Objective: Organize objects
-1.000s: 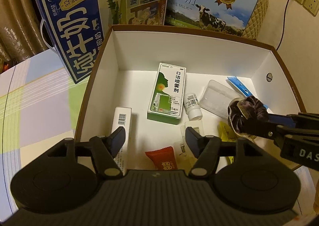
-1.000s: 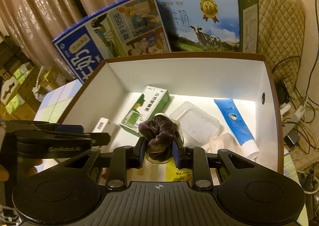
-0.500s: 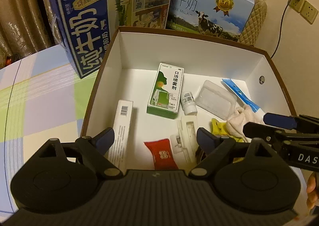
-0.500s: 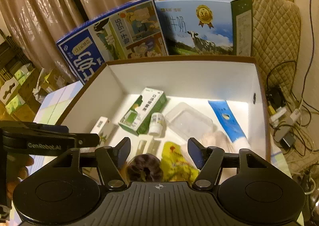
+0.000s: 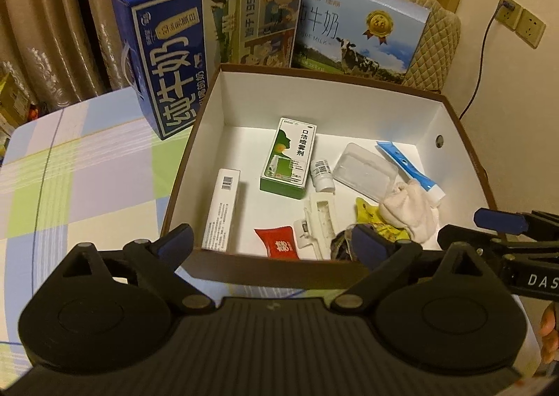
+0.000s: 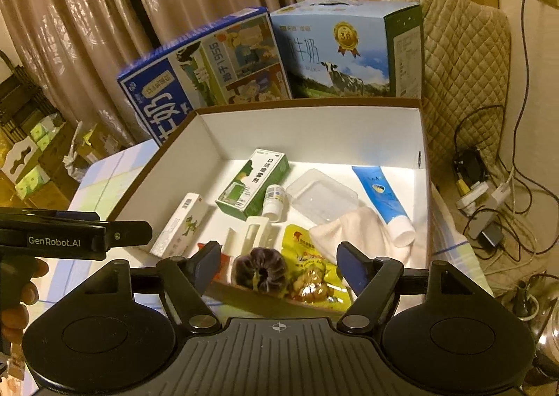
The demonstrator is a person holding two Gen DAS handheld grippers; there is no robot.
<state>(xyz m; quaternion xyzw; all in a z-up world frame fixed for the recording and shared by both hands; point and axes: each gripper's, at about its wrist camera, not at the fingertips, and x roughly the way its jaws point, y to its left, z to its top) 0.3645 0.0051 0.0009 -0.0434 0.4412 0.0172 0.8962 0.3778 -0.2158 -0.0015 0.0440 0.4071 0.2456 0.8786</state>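
Scrunchie (image 6: 260,273) now lies in the box (image 6: 314,123) — released since a second ago; right tongs (image 6: 279,261) spread apart, left tongs (image 5: 272,242) likewise — both empty.

Scrunchie (image 5: 341,246): partly hidden behind left gripper's (image 5: 271,241) right finger, box's (image 5: 279,272) near wall. Yellow packet (image 5: 367,212): under cloth (image 5: 408,209) at 3 o'clock. Red sachet (image 6: 226,258): mostly hidden in right view. Small bottle (image 6: 273,198): label unreadable.
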